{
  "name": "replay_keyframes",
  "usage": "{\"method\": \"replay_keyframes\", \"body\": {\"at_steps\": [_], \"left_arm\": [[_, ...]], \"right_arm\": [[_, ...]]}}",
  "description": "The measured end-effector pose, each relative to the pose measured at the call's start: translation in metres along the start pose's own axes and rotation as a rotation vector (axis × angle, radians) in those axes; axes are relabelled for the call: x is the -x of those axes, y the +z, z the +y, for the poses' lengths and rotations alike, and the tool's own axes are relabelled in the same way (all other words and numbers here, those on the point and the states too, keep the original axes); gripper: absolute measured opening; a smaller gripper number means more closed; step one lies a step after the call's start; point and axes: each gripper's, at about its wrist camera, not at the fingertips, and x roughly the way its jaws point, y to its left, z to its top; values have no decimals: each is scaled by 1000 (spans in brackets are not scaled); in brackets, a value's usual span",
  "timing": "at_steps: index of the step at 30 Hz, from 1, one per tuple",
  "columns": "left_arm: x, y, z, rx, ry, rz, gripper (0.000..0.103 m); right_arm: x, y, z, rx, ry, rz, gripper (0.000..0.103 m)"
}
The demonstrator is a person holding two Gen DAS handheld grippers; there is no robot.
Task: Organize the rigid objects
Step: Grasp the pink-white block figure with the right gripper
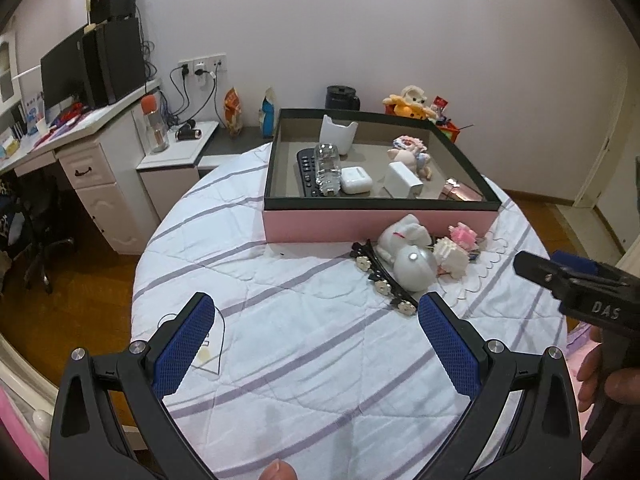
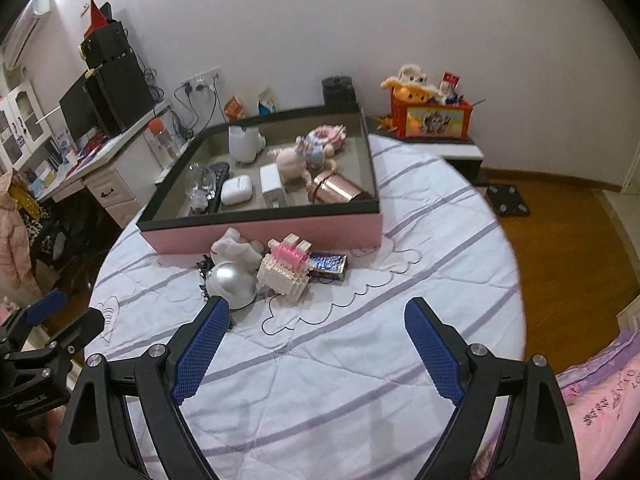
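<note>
- Bedroom, pale wall; round white quilt with lilac stripes (image 1: 320,344) fills centre of both views, white desk with dark monitor (image 1: 60,76) upper left.
- Shallow pink box with black rim (image 1: 376,220) sits on quilt at centre, far side; inside: clear plastic bottle (image 1: 328,168) lying over a black remote, white earbud case (image 1: 356,180), white charger block (image 1: 402,180), pink pig figure (image 1: 408,158), white cat-ear cup (image 1: 338,134), rose-gold metal item (image 2: 334,192) in near right corner.
- Loose pile touching box front wall: white ceramic bunny with silver ball (image 2: 232,276), white-and-pink brick-built castle (image 2: 286,268), blue foil packet (image 2: 328,266), black hair clips with white flowers (image 1: 384,280) partly under the bunny.
- Left gripper (image 1: 314,312) at bottom of frame, blue pads spread wide, nothing between them, just short of the hair clips.
- Right gripper (image 2: 318,314) jaws apart, empty, left pad just beside the silver ball; touching or not, can't tell.
</note>
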Motion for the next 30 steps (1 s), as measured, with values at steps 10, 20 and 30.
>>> {"method": "replay_keyframes", "body": {"at_steps": [10,20,30], "left_arm": [[-31,6,6,8,11,39,103],[-56,11,5,6,7,70,103],[-71,8,-3,0,-1,97,103]], "right_arm": [[-58,11,6,-3,25,65,91],[-90,15,9,12,11,95,70],[-80,9,1,1,49,85,48]]}}
